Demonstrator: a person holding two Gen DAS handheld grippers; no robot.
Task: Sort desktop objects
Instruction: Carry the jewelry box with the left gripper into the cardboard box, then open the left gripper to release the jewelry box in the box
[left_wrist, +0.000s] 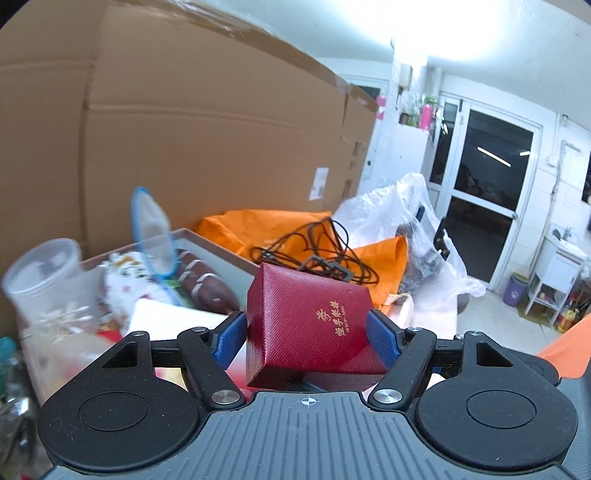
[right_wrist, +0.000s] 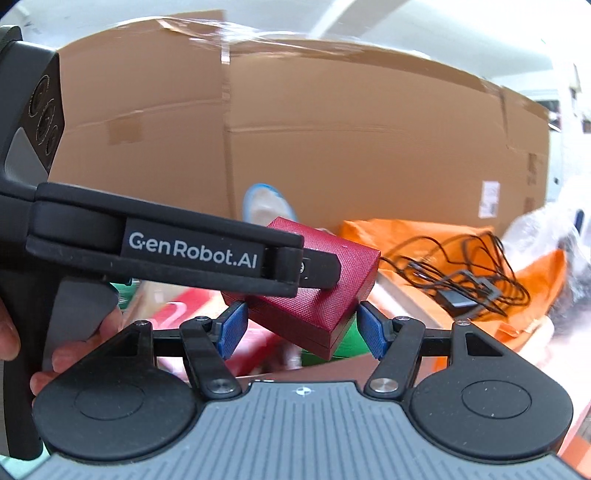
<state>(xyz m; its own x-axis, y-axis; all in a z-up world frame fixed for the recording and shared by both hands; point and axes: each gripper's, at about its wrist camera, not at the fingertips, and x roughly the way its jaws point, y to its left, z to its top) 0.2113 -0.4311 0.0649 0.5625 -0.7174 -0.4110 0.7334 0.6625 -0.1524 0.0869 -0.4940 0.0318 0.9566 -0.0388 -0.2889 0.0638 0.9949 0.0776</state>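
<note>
A dark red textured box (left_wrist: 310, 325) with gold characters sits between the blue pads of my left gripper (left_wrist: 306, 338), which is shut on it and holds it in the air. In the right wrist view the same red box (right_wrist: 332, 291) hangs tilted, with the left gripper's black finger (right_wrist: 207, 254) across it. My right gripper (right_wrist: 301, 328) is open, its blue pads on either side of the box's lower corner without touching it.
A grey tray (left_wrist: 207, 240) at left holds a clear plastic cup (left_wrist: 44, 273), a blue-rimmed net (left_wrist: 153, 236), brown items and cloth. Behind lie an orange bag (left_wrist: 258, 225) with tangled black cable (left_wrist: 314, 251), a clear plastic bag (left_wrist: 399, 214) and a big cardboard box (left_wrist: 184, 129).
</note>
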